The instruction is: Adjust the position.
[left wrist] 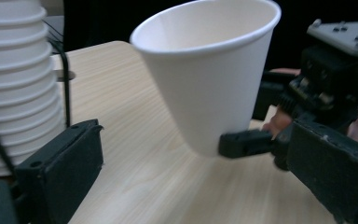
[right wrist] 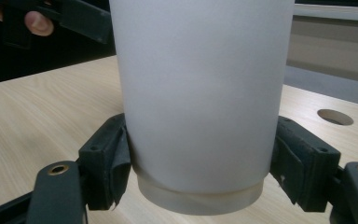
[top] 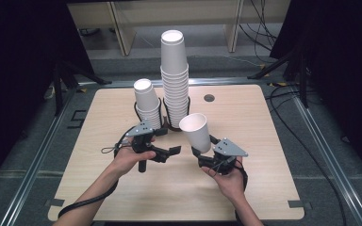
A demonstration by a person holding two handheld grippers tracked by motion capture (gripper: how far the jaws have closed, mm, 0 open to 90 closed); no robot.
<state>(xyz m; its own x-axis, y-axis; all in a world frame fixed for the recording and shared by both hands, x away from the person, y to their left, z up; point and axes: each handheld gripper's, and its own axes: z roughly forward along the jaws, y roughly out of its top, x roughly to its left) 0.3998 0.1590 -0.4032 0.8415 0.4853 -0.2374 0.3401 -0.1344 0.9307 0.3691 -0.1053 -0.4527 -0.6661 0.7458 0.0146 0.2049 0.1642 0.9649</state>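
Held cup: a single white paper cup (top: 196, 132) stood mouth up and tilted, lifted just above the table's middle, near the foot of the tall stack.
Grip on cup: the right gripper (top: 206, 159) pinched the cup low on its wall; in the right gripper view both pads pressed its sides just above the base rim (right wrist: 200, 198).
Right hand: a hand (top: 228, 176) held that gripper from below, at the table's near right.
Left gripper: the left gripper (top: 172, 151) lay just left of the cup, jaws spread with nothing between them; in the left gripper view the cup (left wrist: 209, 74) sat ahead of them, untouched.
Left hand: a hand (top: 129, 157) gripped its body.
Tall stack: nested white cups (top: 175, 77) stood upright in a black wire holder behind the held cup.
Short stack: a lower stack (top: 148, 103) stood just left of the tall one.
Table: light wood top (top: 264, 188), with a round hole (top: 209, 98) near the far edge.
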